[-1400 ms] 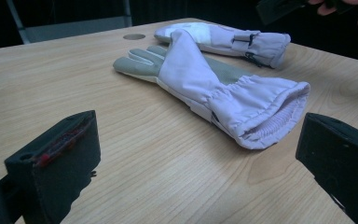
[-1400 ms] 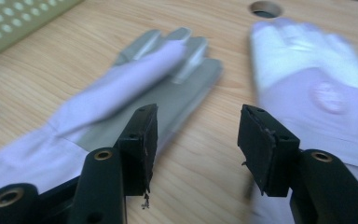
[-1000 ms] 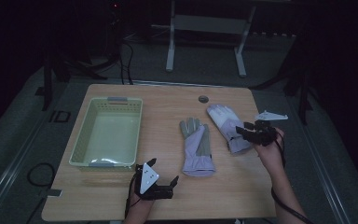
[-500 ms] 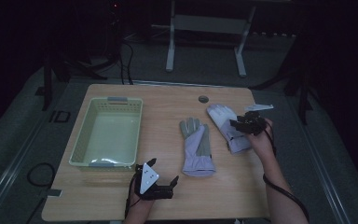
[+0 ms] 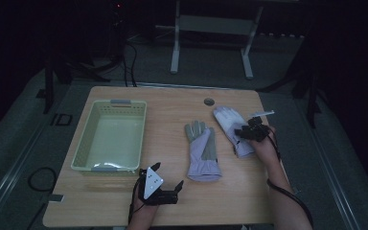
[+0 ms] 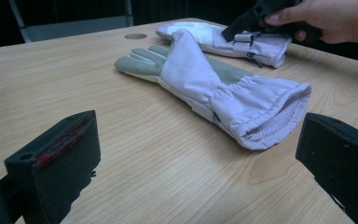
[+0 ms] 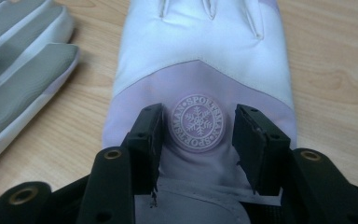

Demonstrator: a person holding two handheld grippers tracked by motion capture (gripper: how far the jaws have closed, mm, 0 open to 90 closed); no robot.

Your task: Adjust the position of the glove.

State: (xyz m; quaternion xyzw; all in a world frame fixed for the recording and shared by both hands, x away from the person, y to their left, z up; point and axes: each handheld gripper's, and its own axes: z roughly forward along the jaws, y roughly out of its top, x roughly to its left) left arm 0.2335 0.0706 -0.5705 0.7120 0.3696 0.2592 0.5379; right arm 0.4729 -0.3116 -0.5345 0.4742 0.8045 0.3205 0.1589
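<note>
Two pale lilac-and-white gloves lie on the wooden table. The middle glove [image 5: 201,149] [image 6: 214,86] lies palm up with its grey fingers away from me and its cuff toward my left gripper. The right glove [image 5: 231,124] [image 7: 200,56] lies back up and bears a round snowflake emblem [image 7: 198,122]. My right gripper [image 5: 243,131] [image 7: 198,122] rests on this glove near the cuff, open, one jaw on each side of the emblem. My left gripper [image 5: 167,176] [image 6: 198,158] sits near the table's front edge, jaws wide open and empty, facing the middle glove's cuff.
A pale green plastic basket [image 5: 84,148] stands on the left half of the table. A round cable hole [image 5: 209,101] is set near the far edge. A white metal frame [image 5: 211,28] stands on the floor beyond the table.
My right gripper has moved left from the table's right edge onto the right glove. The left gripper has stayed in place.
</note>
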